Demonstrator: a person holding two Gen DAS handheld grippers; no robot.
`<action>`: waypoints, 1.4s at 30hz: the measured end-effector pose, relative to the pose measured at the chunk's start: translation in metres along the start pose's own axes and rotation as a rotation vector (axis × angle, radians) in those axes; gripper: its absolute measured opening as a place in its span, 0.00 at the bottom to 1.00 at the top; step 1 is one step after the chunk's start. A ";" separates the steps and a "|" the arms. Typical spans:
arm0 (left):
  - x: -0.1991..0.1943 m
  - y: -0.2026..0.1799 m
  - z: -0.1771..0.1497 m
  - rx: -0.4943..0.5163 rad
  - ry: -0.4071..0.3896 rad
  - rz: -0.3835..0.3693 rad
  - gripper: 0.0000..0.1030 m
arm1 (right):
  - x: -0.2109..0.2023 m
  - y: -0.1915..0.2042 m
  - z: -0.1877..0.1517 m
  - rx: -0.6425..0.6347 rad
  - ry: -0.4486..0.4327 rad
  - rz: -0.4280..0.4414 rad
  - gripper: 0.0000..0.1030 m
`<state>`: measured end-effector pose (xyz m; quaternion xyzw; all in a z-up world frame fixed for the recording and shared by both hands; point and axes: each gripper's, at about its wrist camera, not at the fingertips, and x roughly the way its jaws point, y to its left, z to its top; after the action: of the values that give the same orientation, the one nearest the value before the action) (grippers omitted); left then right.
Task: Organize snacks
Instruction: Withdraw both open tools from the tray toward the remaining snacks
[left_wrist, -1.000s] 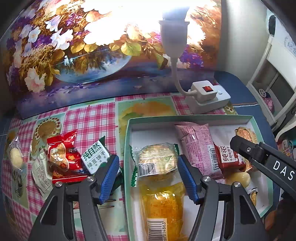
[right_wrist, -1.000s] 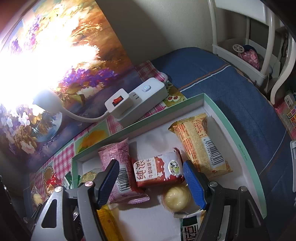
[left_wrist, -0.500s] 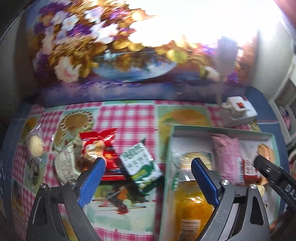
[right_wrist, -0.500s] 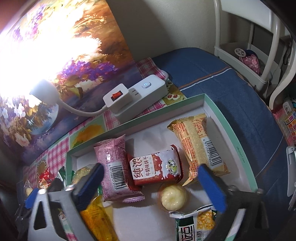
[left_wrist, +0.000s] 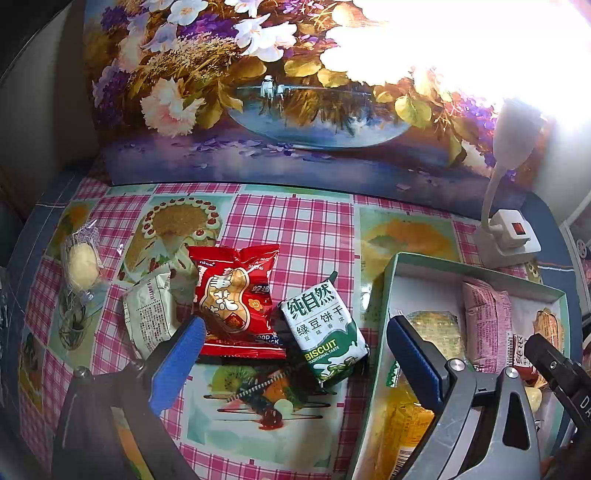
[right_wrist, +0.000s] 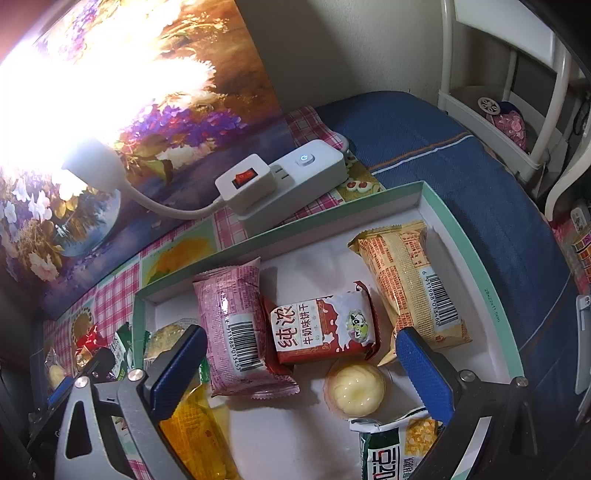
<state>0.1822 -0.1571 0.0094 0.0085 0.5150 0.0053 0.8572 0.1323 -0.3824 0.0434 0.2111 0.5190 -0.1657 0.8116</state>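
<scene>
Both pairs of blue-padded fingers stand spread wide with nothing pinched between them. On the left gripper (left_wrist: 295, 365) the gap is widening a little, and it hangs over the checked desk (left_wrist: 295, 229). A green-and-white biscuit packet (left_wrist: 324, 332) lies tilted on the cloth under that gap, just beside the red peanut packet (left_wrist: 236, 302), whose lower corner sits next to the left pad. Further left lie a pale printed packet (left_wrist: 151, 314) and a clear-wrapped round pastry (left_wrist: 82, 264), apart from each other.

To the right stands the shallow green-edged box (left_wrist: 476, 266), and the right gripper (right_wrist: 301, 373) hovers over its white floor. Inside it, side by side, are a pink barcoded packet (right_wrist: 236, 325), a red-and-white milk biscuit packet (right_wrist: 325, 328) and an orange-tan packet (right_wrist: 410, 280) toward the far wall. A pale round jelly cup (right_wrist: 355, 390) sits just in front of the milk biscuit packet, between the pads. A yellow packet (right_wrist: 195, 432) and a green corn packet (right_wrist: 395, 450) lie at the near edge.

Behind the box, a white power strip (right_wrist: 295, 184) carries a gooseneck lamp (right_wrist: 96, 170) glaring on a flower painting (left_wrist: 258, 92).
</scene>
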 end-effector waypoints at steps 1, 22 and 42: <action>0.000 0.000 0.000 0.002 0.001 -0.001 0.96 | 0.000 0.000 0.000 -0.002 0.001 -0.001 1.00; -0.013 0.052 0.009 -0.058 -0.006 0.048 0.96 | -0.005 0.050 -0.012 -0.123 0.012 0.018 1.00; -0.013 0.218 0.004 -0.305 0.027 0.224 0.96 | -0.006 0.166 -0.061 -0.348 0.017 0.161 1.00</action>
<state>0.1790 0.0611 0.0272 -0.0644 0.5153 0.1789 0.8357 0.1638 -0.2086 0.0541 0.1100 0.5282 -0.0061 0.8419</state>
